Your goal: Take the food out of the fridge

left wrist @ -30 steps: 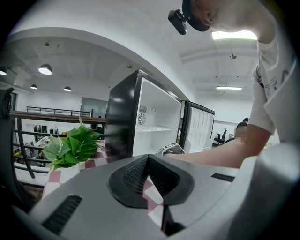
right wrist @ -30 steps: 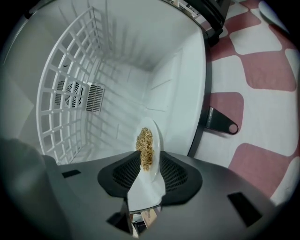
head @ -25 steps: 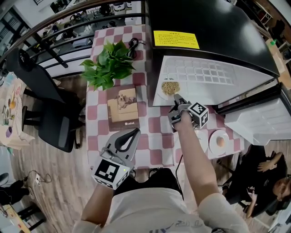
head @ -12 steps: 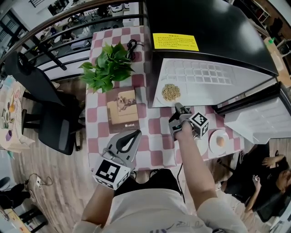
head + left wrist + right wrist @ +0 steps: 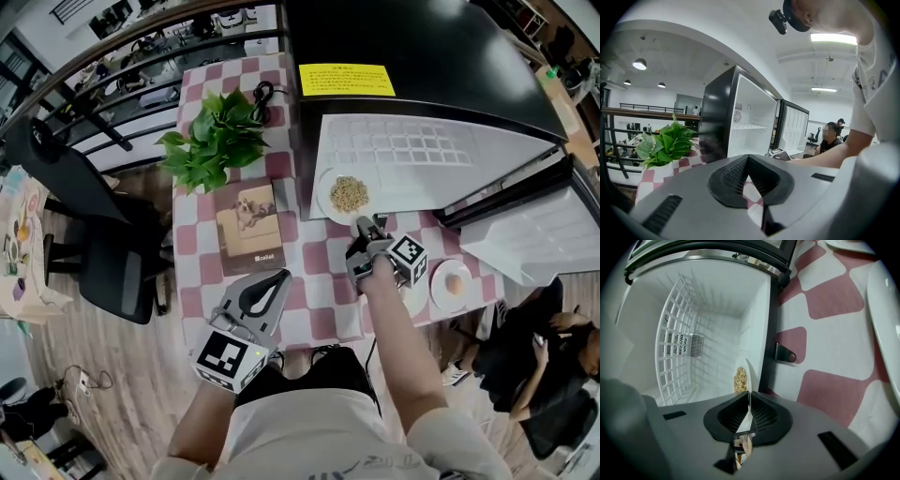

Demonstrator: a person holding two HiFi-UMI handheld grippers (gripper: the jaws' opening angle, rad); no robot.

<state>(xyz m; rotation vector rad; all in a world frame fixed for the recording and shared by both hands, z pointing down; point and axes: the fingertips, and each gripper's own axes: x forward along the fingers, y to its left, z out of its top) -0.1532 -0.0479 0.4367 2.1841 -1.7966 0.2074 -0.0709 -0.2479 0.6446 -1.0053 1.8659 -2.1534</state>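
The right gripper [image 5: 366, 227] has just clamped shut on the rim of the plate of food [image 5: 349, 193]. The plate sits at the front edge of the open fridge [image 5: 422, 155], ready to slide out. The left gripper [image 5: 278, 275] hovers over the table, closed and empty.

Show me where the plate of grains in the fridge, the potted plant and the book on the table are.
plate of grains [image 5: 325, 202], head view, on its bare left rim.
potted plant [image 5: 211, 141], head view, on its leaves.
book [image 5: 250, 228], head view, on the middle of its cover.
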